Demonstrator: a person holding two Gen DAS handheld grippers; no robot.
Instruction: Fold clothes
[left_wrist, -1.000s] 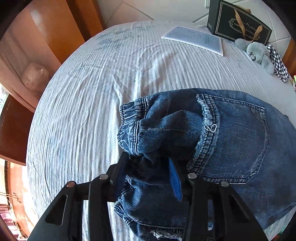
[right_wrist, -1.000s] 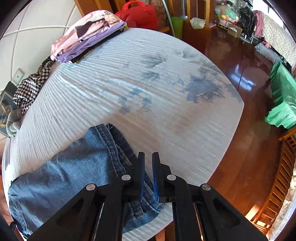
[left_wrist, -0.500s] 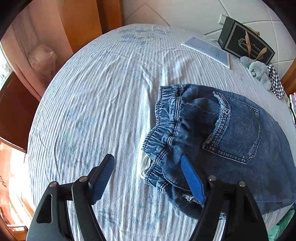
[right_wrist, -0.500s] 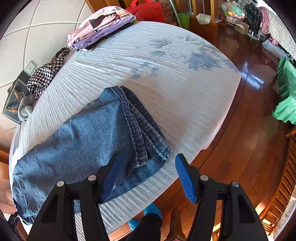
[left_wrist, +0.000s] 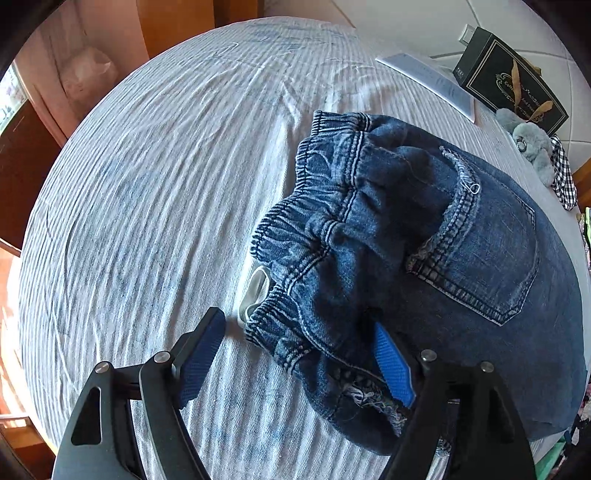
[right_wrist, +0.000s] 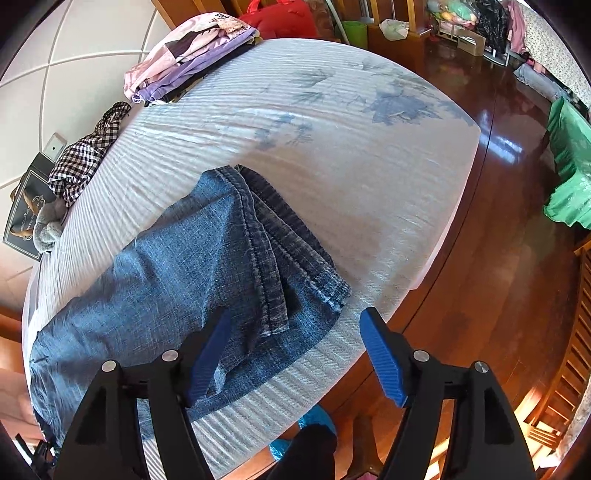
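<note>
A: While both jaws are opening, where do the jeans (left_wrist: 424, 236) lie?

B: Flat on the bed (left_wrist: 155, 184), long axis running between the grippers: waistband under the left hand-held gripper (left_wrist: 299, 363), hems beneath the right hand-held gripper (right_wrist: 295, 354); neither grips.

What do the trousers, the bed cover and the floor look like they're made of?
Trousers: denim, by the faded blue weave, double stitching and frayed edge; the waistband looks elasticated.
Bed cover: a thin crinkled fabric, perhaps cotton, matte, white with fine stripes and a faint blue leaf print.
Floor: dark reddish wood or a wood-look surface, glossy, since it mirrors the window light.
</note>
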